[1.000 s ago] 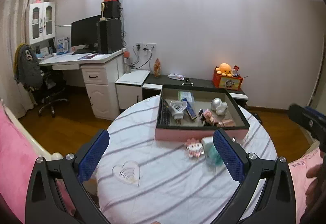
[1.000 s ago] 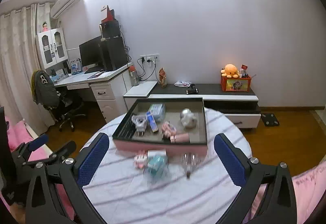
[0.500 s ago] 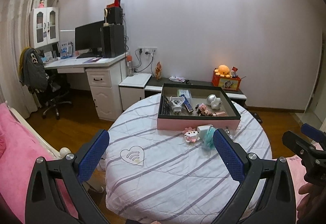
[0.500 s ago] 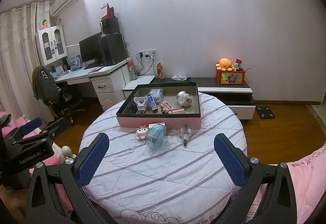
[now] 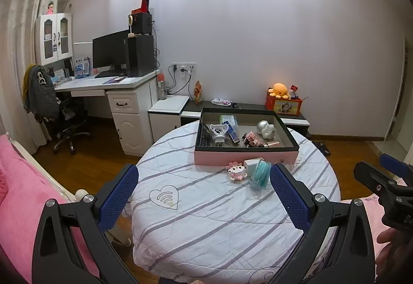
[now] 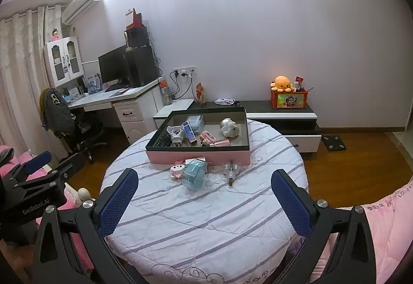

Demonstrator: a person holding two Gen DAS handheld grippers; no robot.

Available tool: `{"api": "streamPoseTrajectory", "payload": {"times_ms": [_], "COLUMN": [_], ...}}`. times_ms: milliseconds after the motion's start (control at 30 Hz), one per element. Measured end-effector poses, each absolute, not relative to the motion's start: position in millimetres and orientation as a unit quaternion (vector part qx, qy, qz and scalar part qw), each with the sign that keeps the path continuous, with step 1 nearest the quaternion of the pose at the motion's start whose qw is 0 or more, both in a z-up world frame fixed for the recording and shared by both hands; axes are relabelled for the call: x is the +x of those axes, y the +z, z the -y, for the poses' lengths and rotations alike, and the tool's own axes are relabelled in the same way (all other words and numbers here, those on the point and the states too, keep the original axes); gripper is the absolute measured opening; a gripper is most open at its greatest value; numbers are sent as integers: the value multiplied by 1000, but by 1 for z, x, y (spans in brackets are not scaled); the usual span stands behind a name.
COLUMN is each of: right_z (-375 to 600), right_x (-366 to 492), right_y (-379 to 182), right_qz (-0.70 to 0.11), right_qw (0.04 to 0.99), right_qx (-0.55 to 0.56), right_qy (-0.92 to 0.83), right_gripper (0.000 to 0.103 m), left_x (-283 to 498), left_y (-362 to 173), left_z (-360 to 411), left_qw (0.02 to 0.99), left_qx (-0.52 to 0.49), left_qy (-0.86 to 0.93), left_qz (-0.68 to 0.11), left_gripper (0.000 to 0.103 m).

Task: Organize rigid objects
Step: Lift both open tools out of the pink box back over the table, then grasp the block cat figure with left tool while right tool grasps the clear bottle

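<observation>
My left gripper [image 5: 204, 196] is spread wide and holds nothing, its blue pads hanging over the near part of the round worktop [image 5: 219, 227]; my right gripper [image 6: 204, 202] is likewise spread wide and empty, touching nothing. From both, the loose things lie straight ahead and across the quilted cover, well apart from the fingertips, in a short row just in front of the pink box [image 6: 198, 156]. In the right view the pink toy [image 6: 177, 170] is furthest left, the teal case [image 6: 194, 175] beside it, and the clear piece with a dark tip [image 6: 231, 170] to the right, its long axis pointing roughly toward me. That clear piece sits more on my right gripper's side, so I judge the right the better one for it, closing across its narrow width. The toy and case fall nearer my left gripper's line. The box already holds several items.
</observation>
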State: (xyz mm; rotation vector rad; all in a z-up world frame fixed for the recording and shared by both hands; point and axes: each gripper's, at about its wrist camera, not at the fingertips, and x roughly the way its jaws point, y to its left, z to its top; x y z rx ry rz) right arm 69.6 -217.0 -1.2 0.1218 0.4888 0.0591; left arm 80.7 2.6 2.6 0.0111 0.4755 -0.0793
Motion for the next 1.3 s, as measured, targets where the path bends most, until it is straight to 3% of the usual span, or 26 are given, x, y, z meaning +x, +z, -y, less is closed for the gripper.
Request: {"api": "streamPoseTrajectory", "payload": {"times_ms": [367,867,1300], "right_z": [226,248,261], "right_x": [104,208,272], "right_y": [-22,-101,-145], "right_qz": [-285,-388,-426], "right_qw": [957,920,903], "right_qx": [58,56,59], "right_qy": [16,-14,-14], "right_gripper": [103,103,101], "left_x": [120,238,297], "left_y": [-31,-128,-170], "left_z": [7,30,54], "left_qw": [960,918,894], "left_qx": [17,14,3], "left_qy": [-46,-79,-82], "left_qz": [-276,-388,-440], "left_gripper": [103,103,103]}}
